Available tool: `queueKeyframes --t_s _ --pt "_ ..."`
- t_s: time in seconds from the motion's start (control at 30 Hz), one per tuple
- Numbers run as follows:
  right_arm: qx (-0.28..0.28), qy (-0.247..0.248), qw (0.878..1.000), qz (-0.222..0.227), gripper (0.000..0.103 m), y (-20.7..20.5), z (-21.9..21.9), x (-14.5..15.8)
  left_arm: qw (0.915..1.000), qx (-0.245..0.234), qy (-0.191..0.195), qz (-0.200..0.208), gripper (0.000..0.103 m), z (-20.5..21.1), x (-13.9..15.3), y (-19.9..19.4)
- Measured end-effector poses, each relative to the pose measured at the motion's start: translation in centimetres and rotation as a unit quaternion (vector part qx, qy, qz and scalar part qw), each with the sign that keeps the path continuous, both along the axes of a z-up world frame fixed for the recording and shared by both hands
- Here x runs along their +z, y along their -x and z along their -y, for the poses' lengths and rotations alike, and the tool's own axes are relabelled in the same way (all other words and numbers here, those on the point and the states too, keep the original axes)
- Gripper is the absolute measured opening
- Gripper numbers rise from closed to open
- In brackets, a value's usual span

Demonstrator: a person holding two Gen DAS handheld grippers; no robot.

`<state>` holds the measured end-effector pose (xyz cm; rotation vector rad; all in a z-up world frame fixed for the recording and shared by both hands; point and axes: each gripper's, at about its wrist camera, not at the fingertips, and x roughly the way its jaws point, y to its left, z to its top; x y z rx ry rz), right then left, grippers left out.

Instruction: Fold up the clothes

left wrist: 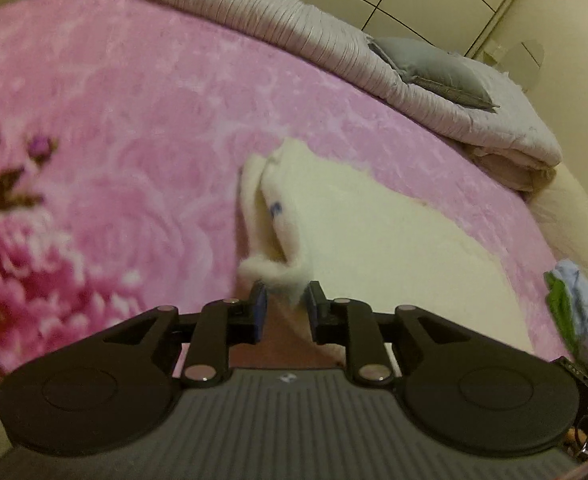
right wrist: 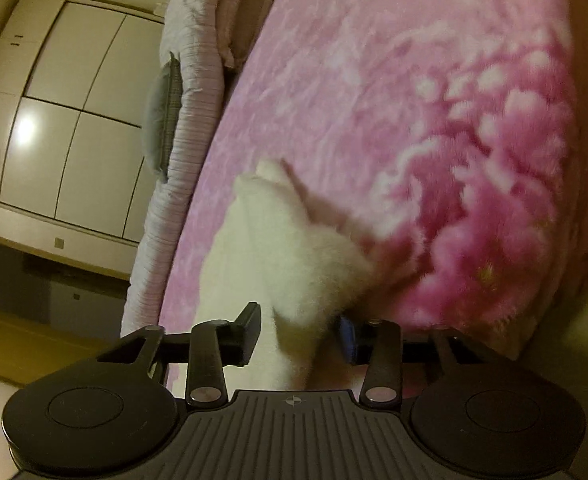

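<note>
Your left gripper and right gripper both stand released around the white garment; only the left view shows its blue mark.

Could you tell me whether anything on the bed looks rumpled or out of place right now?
The white fleecy garment lies bunched on the pink floral blanket, its near edge crumpled into a tuft between the left gripper fingers. Nothing looks damaged or spilled.

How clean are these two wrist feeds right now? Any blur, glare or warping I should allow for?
Left wrist: the pink blanket is smeared, worst at the flower print; the white garment is soft-edged. Right wrist: similar blur, plus a bright glare spot on the wardrobe. Both views: warm dim light, strong fisheye bending of straight edges.
</note>
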<state>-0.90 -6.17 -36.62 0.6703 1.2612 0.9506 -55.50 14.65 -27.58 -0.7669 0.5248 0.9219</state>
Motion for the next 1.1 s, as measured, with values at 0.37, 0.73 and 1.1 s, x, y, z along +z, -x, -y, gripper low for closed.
queueKeyframes --t_s 0.37,0.73,1.1 --pt "-0.013 0.005 1.0 0.004 0.041 -0.1 -1.7 -0.3 0.9984 -0.046 0.008 -0.032 0.027 -3.0 -3.3 -3.8" --pt "0.151 0.086 0.825 0.537 0.012 13.2 -8.5 8.8 0.9942 -0.049 0.076 0.059 0.024 -6.8 -5.3 -1.6" --pt "0.452 0.031 0.549 0.702 0.061 31.2 -10.6 3.5 0.9751 -0.009 0.142 0.17 0.026 -6.6 -6.3 2.1"
